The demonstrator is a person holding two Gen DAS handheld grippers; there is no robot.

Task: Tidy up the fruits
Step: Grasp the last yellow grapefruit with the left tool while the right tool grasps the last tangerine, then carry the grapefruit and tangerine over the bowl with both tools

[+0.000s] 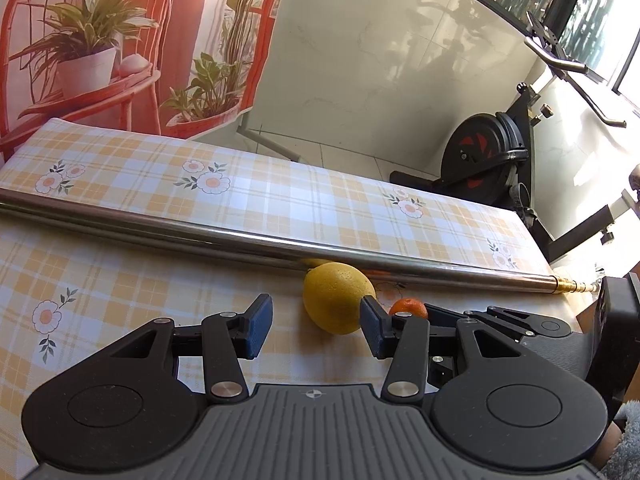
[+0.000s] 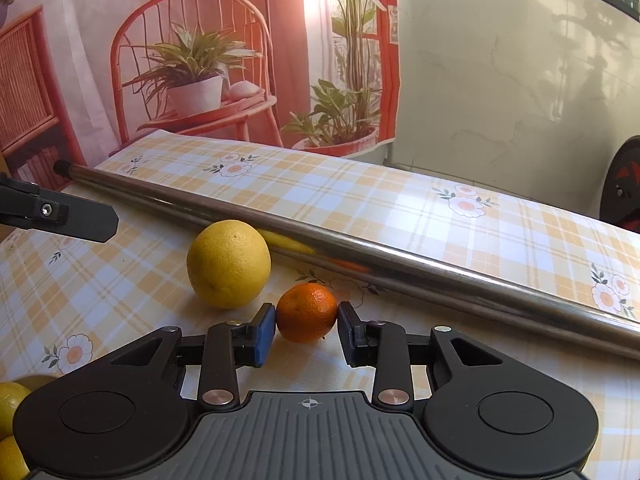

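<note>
A small orange (image 2: 307, 312) rests on the checked tablecloth, and my right gripper (image 2: 307, 332) is shut on it, one blue pad against each side. Just to its left and a little farther off lies a big yellow lemon (image 2: 229, 264). In the left wrist view that lemon (image 1: 336, 298) sits just beyond the fingertips of my left gripper (image 1: 314, 330), which is open and holds nothing; its right pad stands close by the lemon's right side. The orange (image 1: 408, 307) peeks out behind that pad. One black finger of the left gripper (image 2: 80, 220) reaches in from the left of the right wrist view.
A long steel tube (image 2: 360, 256) lies across the table right behind the fruit. More yellow lemons (image 2: 10, 404) show at the near left corner. An exercise bike (image 1: 492, 152) stands past the table's far right edge. A printed backdrop of plants hangs behind.
</note>
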